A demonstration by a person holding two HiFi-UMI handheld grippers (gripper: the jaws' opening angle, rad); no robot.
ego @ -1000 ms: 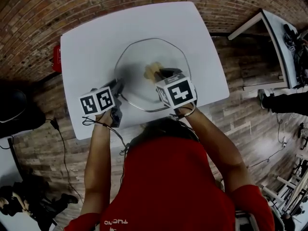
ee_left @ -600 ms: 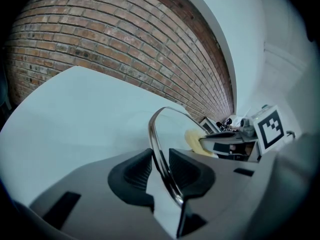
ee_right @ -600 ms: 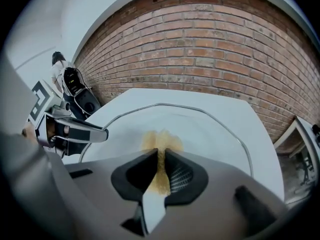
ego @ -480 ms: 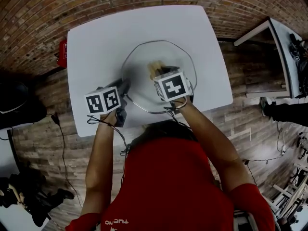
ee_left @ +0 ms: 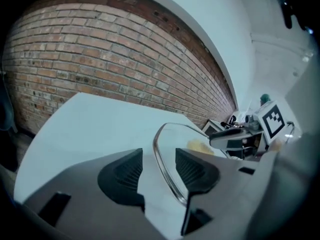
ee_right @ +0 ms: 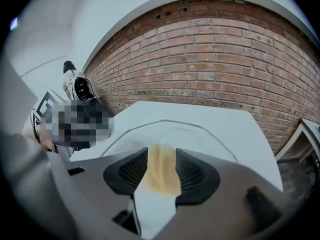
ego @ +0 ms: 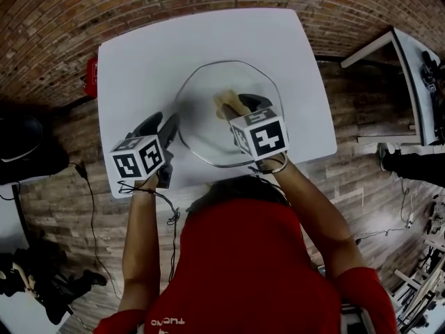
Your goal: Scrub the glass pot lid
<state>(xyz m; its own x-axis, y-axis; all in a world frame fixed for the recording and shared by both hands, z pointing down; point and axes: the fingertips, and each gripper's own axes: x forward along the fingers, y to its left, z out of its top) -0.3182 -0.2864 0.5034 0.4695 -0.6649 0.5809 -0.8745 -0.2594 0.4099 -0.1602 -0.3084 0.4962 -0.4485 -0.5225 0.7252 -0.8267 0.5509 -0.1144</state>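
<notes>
A: Status of the grippers?
B: Left gripper (ee_left: 157,156) is released. Its jaws have just opened, and the near rim of the glass pot lid (ego: 208,82) runs between the pads without being pinched. The right gripper (ee_right: 161,156) has also just opened. The yellow sponge (ee_right: 161,173) sits between its pads and brushes both, but the grip looks slack.
A: Lid position?
B: Lying on the white table (ego: 139,54), roughly central and biased to the near side. The sponge rests on the glass.
A: How to scrub it well?
B: My read: clamp the rim with the left first, or the lid will skate. Then close the right on the sponge, keep it flat with light pressure, and use overlapping strokes inside the rim. The far half needs covering.
A: Clearance?
B: The near rim sits close to the table's near edge, so don't drag it this way. There is bare tabletop left, right and beyond. A red object (ego: 90,75) sits at the left edge, well apart. The brick wall (ee_right: 225,59) behind and a second table (ego: 410,54) off to the right look outside the stroke path.
</notes>
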